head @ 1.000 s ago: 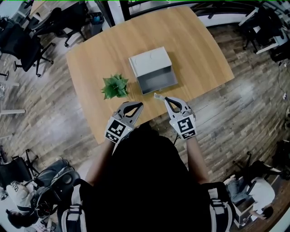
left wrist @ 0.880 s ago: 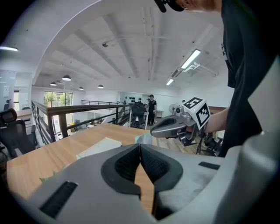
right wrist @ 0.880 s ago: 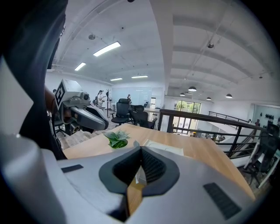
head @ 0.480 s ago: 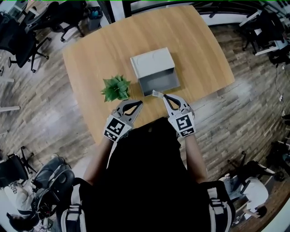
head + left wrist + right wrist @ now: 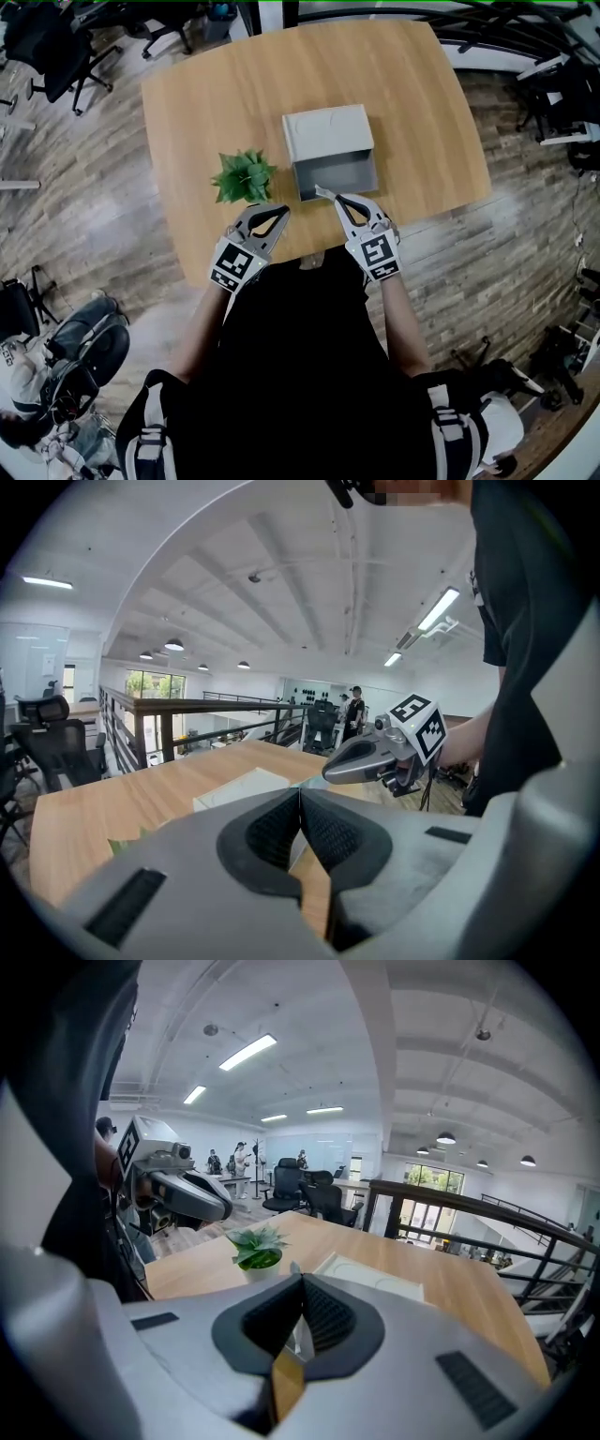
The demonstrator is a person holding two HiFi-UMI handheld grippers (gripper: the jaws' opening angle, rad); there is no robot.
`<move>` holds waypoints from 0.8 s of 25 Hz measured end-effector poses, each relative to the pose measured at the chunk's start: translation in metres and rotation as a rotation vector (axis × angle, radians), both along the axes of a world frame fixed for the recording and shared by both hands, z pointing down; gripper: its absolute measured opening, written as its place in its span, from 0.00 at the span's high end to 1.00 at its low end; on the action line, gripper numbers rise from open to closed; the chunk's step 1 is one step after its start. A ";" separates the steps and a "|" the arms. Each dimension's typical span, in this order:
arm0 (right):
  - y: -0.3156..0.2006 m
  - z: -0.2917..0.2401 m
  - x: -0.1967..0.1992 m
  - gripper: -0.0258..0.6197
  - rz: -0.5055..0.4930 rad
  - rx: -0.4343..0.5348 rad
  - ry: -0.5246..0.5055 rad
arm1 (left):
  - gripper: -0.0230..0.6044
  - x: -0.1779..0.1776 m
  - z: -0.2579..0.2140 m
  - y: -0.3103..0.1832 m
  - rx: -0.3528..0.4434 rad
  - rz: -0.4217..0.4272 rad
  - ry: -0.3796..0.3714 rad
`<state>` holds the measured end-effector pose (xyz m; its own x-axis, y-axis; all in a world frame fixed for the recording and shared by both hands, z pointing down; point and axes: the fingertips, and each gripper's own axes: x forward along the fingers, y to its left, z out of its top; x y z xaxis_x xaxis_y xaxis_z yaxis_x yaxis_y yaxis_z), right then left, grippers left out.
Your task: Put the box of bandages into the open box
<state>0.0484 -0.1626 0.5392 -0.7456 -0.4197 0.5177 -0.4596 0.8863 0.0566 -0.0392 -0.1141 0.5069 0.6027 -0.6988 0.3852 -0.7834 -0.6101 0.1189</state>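
Presently on hand: one box of bandages (image 5: 322,193), small and pale, pinched by a thin edge at the tip of the right gripper (image 5: 332,198), whose jaws are closed tight on it. It sits at the near rim of the open box (image 5: 339,174), not yet inside. Open box: grey, lid laid back on the far side, cavity facing up, empty so far as can be seen, standing on the wooden table (image 5: 216,103). Left gripper (image 5: 281,215): jaws pressed together with nothing between them, near the potted plant (image 5: 244,175) and apart from the open box. Step in hand, by judgement: carry over and release. Handling notes: bring the tip forward past the near wall until the item is over the middle of the cavity. Lower before letting go, since so slight a hold on a light item may let it swing or tip out over the rim. Part the jaws only then, and lift straight out. Left gripper best kept clear of the plant.
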 end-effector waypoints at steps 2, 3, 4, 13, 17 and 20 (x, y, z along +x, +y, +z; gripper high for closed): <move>-0.004 0.005 0.000 0.92 -0.034 -0.015 0.008 | 0.92 0.002 0.000 -0.002 -0.004 -0.030 0.006; -0.006 0.008 -0.001 0.92 -0.049 -0.026 0.008 | 0.92 0.002 0.000 -0.003 -0.006 -0.042 0.005; -0.009 0.012 -0.001 0.92 -0.063 -0.038 0.007 | 0.93 0.002 0.001 -0.004 -0.010 -0.056 0.003; -0.031 0.038 -0.012 0.92 -0.205 -0.094 0.049 | 0.92 -0.002 0.005 -0.019 -0.037 -0.173 -0.002; -0.037 0.048 -0.013 0.92 -0.254 -0.115 0.063 | 0.93 0.000 0.007 -0.021 -0.049 -0.208 -0.005; -0.038 0.058 -0.015 0.92 -0.289 -0.132 0.075 | 0.92 0.000 0.009 -0.021 -0.058 -0.234 -0.008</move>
